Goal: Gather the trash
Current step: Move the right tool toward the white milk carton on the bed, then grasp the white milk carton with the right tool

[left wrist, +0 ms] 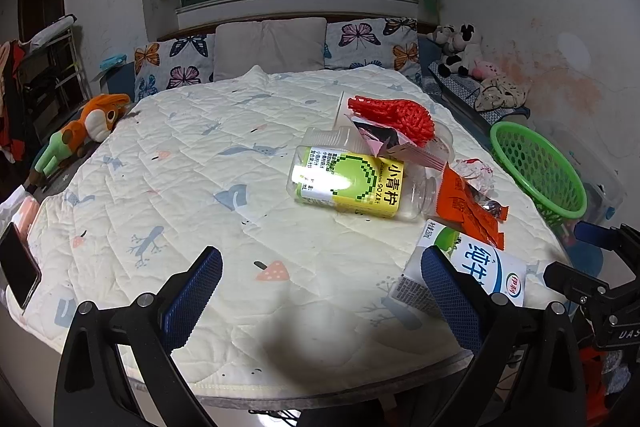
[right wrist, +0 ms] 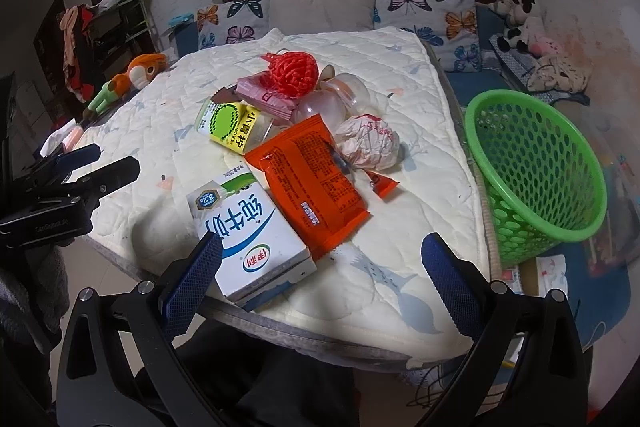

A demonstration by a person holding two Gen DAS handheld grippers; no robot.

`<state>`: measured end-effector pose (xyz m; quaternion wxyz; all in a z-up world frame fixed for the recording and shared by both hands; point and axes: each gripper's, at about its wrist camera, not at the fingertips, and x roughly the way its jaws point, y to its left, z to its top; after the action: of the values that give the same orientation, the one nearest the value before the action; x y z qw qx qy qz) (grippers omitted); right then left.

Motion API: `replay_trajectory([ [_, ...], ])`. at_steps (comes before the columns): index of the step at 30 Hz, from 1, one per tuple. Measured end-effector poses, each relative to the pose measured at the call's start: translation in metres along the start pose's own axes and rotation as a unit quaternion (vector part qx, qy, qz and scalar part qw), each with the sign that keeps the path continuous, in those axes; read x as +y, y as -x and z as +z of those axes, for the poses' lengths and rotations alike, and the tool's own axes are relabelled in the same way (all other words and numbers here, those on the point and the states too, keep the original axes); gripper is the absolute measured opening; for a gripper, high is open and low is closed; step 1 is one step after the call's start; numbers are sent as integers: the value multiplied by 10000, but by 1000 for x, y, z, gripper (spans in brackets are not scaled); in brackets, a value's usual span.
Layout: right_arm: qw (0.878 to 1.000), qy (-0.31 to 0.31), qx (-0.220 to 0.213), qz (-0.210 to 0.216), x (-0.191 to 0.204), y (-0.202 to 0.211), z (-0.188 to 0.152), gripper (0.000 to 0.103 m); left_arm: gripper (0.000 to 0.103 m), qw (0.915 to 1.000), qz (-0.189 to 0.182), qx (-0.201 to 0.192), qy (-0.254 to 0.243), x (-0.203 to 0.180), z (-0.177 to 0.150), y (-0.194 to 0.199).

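Trash lies heaped on the quilted mattress (right wrist: 420, 131): milk carton (right wrist: 248, 231) at the near edge, orange wrapper (right wrist: 308, 179) touching it, lime-drink bottle (left wrist: 352, 187) behind. Green basket (right wrist: 536, 163) stands off the right edge. Left gripper (left wrist: 320, 291) and right gripper (right wrist: 320, 279) both hover with jaws wide apart, holding nothing; the left half of the quilt is free.

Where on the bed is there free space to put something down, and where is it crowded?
Free: the wide stretch of quilt between the orange plush toy and the bottle, and the near strip before the left tongs. Crowded: the side by the green basket, with milk carton, orange packet, and crumpled paper.
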<state>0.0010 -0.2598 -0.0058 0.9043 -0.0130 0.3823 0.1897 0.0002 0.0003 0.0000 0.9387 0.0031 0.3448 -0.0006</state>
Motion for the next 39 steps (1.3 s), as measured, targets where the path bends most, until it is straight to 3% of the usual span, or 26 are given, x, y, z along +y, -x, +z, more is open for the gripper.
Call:
replay_trajectory([
  [24,9995,218,77,234,8,-8,5,98,97,9999,112,41,69,11,1,-8],
  [39,9897,844,395,1088,32,-26,20,96,97,9996,207,95,158,25,6,-15],
])
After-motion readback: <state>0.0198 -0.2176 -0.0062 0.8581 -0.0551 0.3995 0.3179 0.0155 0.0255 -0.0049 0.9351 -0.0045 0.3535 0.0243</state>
